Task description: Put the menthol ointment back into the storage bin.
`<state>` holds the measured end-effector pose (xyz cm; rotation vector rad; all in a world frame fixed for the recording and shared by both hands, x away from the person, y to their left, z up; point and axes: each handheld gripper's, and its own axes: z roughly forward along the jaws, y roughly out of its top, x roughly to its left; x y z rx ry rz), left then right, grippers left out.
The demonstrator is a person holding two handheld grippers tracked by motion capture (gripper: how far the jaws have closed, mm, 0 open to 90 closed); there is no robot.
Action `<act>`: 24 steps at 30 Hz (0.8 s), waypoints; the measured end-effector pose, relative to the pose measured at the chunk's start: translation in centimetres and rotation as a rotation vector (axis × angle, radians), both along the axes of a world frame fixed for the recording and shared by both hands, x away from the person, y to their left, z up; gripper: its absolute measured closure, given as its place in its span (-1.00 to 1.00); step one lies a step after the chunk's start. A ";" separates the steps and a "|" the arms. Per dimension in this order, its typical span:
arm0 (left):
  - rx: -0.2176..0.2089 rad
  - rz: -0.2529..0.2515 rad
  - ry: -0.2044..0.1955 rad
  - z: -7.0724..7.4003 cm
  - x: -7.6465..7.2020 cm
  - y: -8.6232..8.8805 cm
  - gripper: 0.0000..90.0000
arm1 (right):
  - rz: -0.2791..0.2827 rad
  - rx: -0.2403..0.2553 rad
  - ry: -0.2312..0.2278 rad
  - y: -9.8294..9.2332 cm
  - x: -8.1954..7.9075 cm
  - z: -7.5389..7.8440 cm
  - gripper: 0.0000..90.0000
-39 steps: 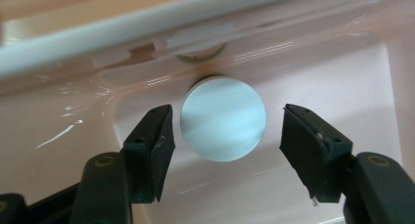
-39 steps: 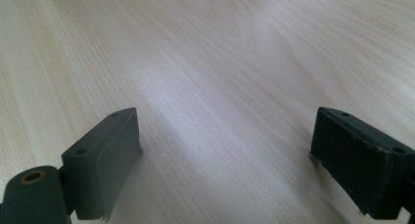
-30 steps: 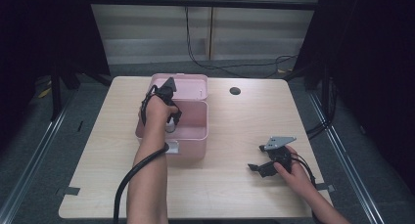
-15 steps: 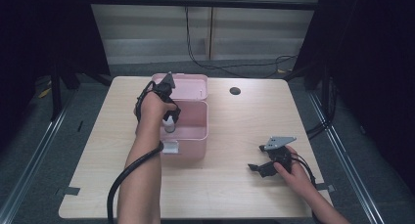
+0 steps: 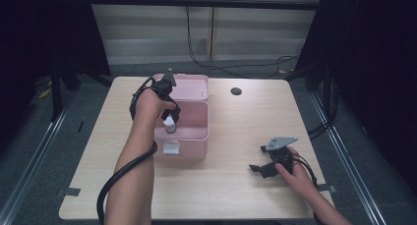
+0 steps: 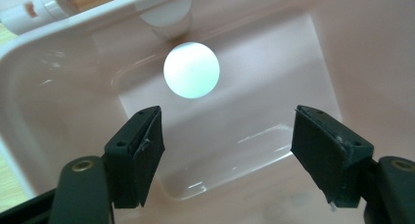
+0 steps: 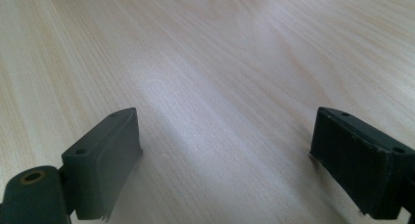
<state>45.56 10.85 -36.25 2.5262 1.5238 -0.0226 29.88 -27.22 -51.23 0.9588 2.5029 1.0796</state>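
An open pink box (image 5: 192, 136) stands left of the table's middle, its lid (image 5: 189, 82) tipped back. On the box's floor (image 6: 274, 87) lies a white ball (image 6: 191, 70), free of the jaws. My left gripper (image 5: 171, 118) hangs over the box and points down into it. In the left gripper view it (image 6: 227, 141) is open; the jaws have just been opening, with nothing between them and the ball beyond their tips. My right gripper (image 5: 258, 158) rests low on the table at the right, open (image 7: 225, 150) over bare wood.
A small dark round disc (image 5: 236, 91) lies on the table behind the box, to its right. The box has a white latch (image 5: 171, 147) on its front wall. Black cables trail from both grippers toward the near edge.
My left hand has lifted a little above the box. The right hand has stayed where it was.
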 end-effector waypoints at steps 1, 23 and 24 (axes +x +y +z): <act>-0.002 0.006 -0.001 0.1 -0.1 0.0 -0.39 | 0.000 0.000 0.000 0.0 0.0 0.0 -0.77; -0.029 0.001 -0.010 2.4 -2.2 3.6 -0.39 | 0.001 0.000 0.000 0.0 0.0 0.0 -0.77; -0.030 0.001 -0.008 2.5 -2.4 3.7 -0.39 | 0.000 0.001 0.000 0.0 0.0 0.0 -0.77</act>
